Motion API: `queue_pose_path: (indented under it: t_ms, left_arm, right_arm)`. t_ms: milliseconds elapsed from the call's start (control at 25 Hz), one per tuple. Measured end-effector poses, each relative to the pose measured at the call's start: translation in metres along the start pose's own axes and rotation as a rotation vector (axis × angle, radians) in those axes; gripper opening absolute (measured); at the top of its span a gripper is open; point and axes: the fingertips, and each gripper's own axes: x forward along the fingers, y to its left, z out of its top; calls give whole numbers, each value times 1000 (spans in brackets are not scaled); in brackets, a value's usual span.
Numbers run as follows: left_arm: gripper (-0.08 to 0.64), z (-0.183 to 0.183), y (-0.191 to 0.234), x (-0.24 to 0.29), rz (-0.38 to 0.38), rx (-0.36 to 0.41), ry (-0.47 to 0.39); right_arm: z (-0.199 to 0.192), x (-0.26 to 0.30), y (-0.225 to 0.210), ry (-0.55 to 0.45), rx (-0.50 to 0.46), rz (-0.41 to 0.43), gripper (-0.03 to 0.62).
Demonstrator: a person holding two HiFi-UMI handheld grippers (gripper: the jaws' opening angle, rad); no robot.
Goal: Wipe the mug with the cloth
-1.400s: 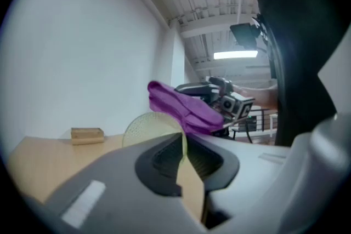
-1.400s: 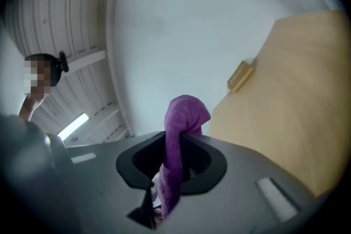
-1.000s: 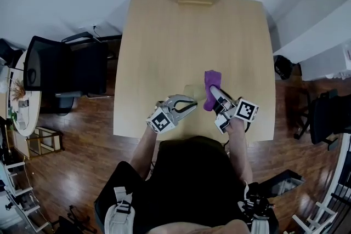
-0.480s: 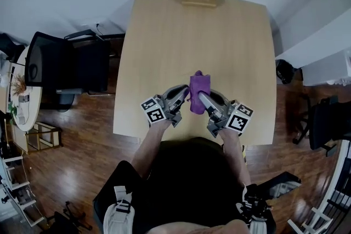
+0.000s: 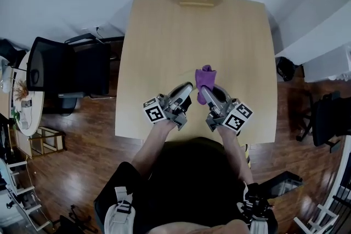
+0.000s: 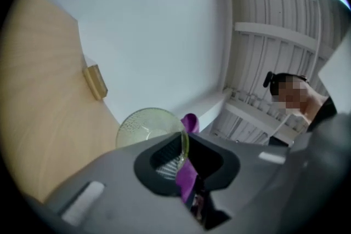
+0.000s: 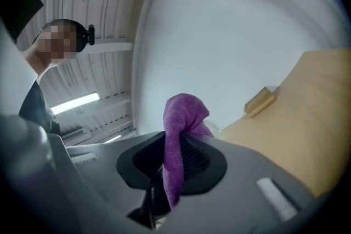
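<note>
Left gripper [image 5: 188, 89] pinched the mug [image 6: 143, 127] by its rim, right gripper [image 5: 202, 92] clamped the cloth [image 7: 176, 140]; hard rubbing might twist it free

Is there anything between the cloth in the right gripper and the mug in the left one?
Nothing visible. The right gripper holds the purple cloth, the left gripper holds the glass mug by its rim, and the cloth seems to lie against the mug.

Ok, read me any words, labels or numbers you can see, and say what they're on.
None: no words, numbers or brands are readable.
The left marker cube and right marker cube: black-and-white square patterns only, no letters.
The mug, cloth and table: plain, no print.
</note>
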Motion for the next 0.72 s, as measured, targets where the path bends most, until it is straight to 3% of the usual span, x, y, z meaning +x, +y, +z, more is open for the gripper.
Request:
queue_pose_path:
  t_ms: [200, 360, 440, 600, 720]
  left_arm:
    - [44, 20, -6, -2, -61, -74, -97]
    - [44, 40, -6, -12, -99, -139, -218]
    - [44, 50, -8, -16, -113, -142, -260]
    - [44, 58, -20, -17, -147, -108, -278]
    - [44, 52, -31, -12, -173, -83, -251]
  right_arm:
    - [-34, 16, 38, 117, 90, 188, 61]
    - [-37, 8, 35, 151, 111, 192, 61]
    - [-21, -1, 19, 64, 157, 147, 61]
    - [40, -31, -19, -258, 274, 54, 61]
    - [64, -38, -21, -399, 343, 76, 61]
